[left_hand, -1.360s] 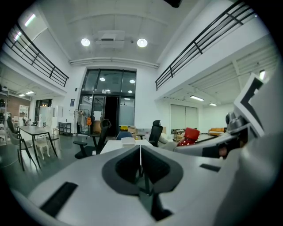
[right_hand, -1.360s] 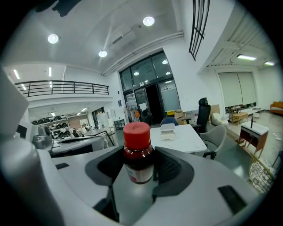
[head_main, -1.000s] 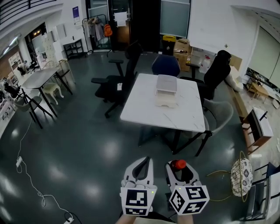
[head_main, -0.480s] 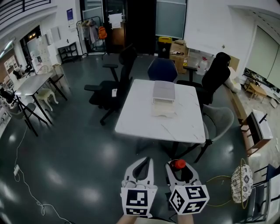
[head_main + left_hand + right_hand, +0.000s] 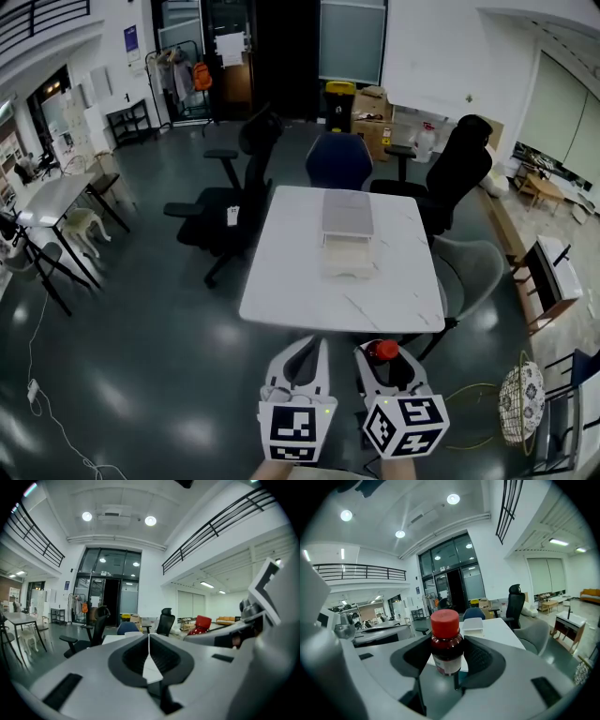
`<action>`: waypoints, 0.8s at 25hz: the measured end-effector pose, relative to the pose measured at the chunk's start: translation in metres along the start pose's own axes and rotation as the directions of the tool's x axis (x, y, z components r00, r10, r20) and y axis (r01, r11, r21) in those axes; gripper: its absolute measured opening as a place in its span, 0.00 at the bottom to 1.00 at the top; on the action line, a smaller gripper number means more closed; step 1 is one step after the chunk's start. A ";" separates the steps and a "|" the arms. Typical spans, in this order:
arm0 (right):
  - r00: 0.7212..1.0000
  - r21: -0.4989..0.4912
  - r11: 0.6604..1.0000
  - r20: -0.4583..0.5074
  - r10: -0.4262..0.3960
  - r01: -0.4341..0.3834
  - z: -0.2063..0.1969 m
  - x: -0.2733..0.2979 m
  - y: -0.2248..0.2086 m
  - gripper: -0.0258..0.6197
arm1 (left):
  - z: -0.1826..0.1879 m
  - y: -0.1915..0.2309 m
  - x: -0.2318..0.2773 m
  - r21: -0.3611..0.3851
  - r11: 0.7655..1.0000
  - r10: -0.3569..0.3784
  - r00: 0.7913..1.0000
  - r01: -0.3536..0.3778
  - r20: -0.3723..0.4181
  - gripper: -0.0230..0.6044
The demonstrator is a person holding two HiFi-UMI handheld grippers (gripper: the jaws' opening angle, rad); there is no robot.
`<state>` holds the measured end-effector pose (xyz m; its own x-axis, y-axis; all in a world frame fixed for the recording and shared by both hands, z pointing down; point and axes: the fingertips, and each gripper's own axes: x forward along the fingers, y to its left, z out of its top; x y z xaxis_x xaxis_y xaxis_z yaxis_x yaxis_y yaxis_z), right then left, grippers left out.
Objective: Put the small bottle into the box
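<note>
A small dark bottle [image 5: 446, 641] with a red cap stands upright between the jaws of my right gripper [image 5: 447, 656], which is shut on it. In the head view its red cap [image 5: 382, 351] shows at the tip of the right gripper [image 5: 384, 361]. My left gripper [image 5: 298, 361] is beside it, shut with nothing held; its jaws meet in the left gripper view [image 5: 149, 641]. The box [image 5: 348, 232], pale with a grey lid, sits on the white table [image 5: 291, 291] ahead of both grippers. It also shows far off in the right gripper view [image 5: 474, 626].
Black office chairs [image 5: 220, 192] stand left of the table, a blue chair [image 5: 337, 161] and a black one [image 5: 457, 173] behind it, a grey chair [image 5: 473, 267] at its right. A wicker basket [image 5: 518, 401] lies on the dark floor at right.
The view has moved forward: the table and box are closer to the grippers. Both grippers keep their pose, the right still holding the bottle.
</note>
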<state>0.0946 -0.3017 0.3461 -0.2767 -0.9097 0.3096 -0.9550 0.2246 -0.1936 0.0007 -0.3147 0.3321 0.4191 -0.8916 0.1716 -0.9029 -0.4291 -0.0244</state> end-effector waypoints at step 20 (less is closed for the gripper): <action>0.997 0.017 0.998 -0.047 -0.061 0.062 0.013 0.094 -0.016 0.39 | -0.006 0.047 0.087 -0.016 0.998 -0.069 0.997 0.068 -0.039 0.07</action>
<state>0.0857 -0.3949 0.3663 -0.2230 -0.9041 0.3645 -0.9682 0.1620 -0.1904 -0.0060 -0.4119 0.3518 0.4764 -0.8536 0.2109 -0.8735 -0.4868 0.0031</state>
